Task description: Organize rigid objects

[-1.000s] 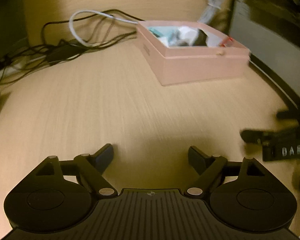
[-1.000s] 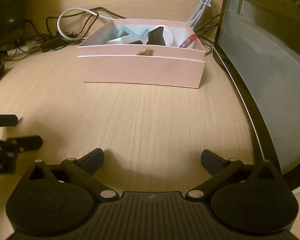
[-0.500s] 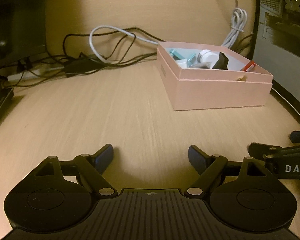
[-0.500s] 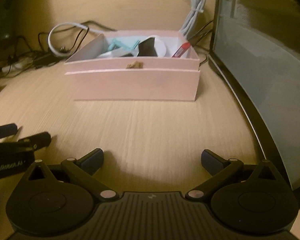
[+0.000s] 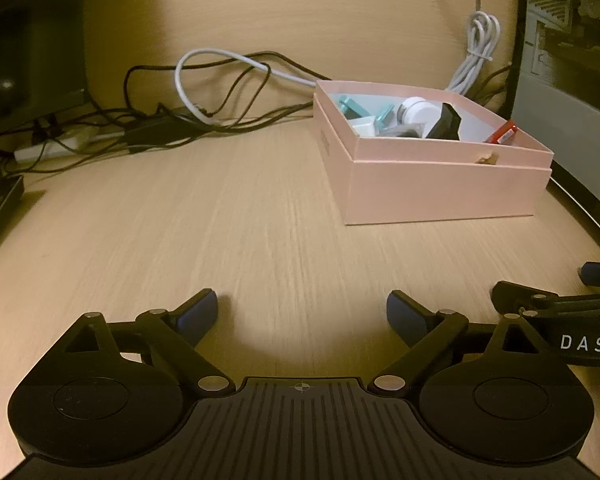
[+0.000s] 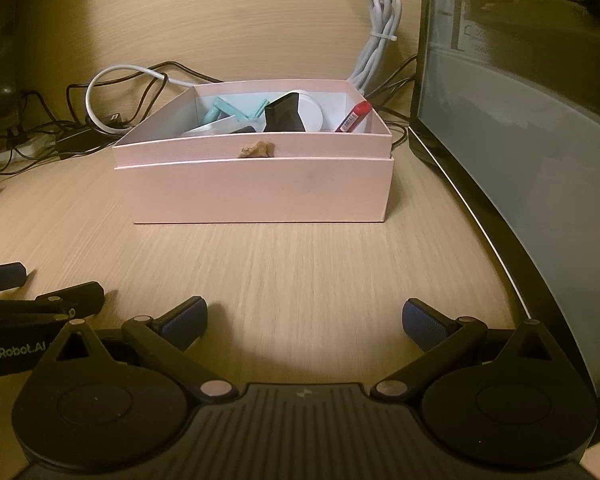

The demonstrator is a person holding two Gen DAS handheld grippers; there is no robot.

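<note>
Both the left tool and the right tool hover wide and empty above the counter, while the pink box of small objects sits ahead beside the cables.

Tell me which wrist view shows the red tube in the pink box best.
The right wrist view: the red tube leans on the pink cardboard box's far right wall, mostly visible. The left wrist view shows just its tip above the rim.

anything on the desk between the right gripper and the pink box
Nothing: in the right wrist view the stretch of wooden desk between the open right gripper and the pink box is bare. The left gripper sits off to the side.
</note>
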